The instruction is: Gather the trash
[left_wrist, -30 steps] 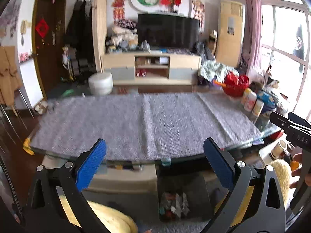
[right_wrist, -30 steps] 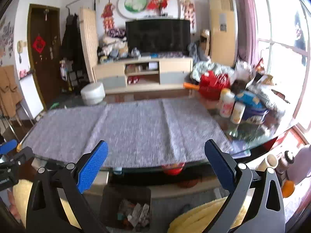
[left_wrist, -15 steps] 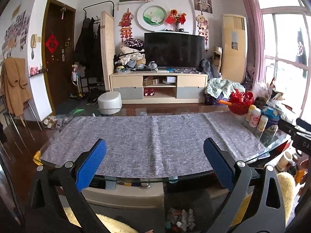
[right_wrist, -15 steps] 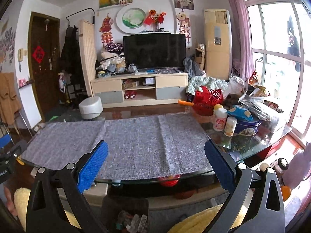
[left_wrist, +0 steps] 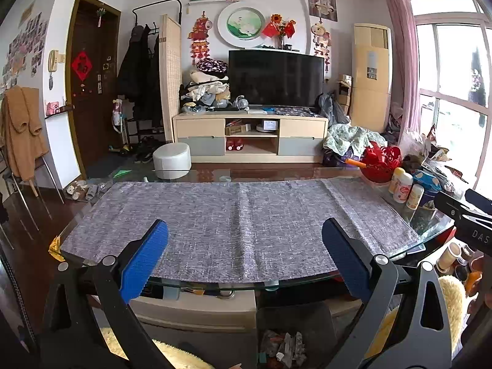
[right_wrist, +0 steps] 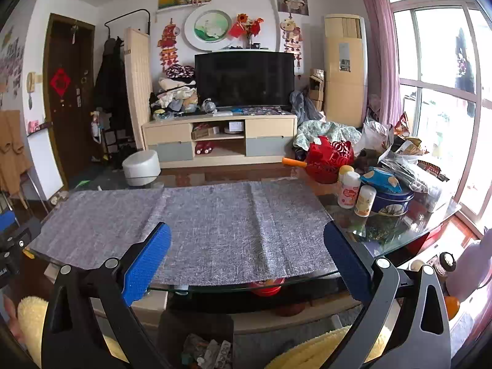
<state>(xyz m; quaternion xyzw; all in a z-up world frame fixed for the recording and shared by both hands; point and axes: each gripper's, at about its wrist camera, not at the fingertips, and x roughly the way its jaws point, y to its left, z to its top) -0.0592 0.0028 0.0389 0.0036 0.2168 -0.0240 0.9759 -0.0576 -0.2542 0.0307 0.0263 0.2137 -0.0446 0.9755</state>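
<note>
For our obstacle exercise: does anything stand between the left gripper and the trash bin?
Nothing visible does. The bin sits on the floor below the open left gripper, nearer than the edge of the table.

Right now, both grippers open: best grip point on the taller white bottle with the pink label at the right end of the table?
Probably the taller white bottle's straight body just under its yellow cap, with the right gripper. It stands upright on bare glass beside the grey cloth. Come in level from the cloth side: the shorter bottle and blue tin crowd its right, and the red basket stands behind.
</note>
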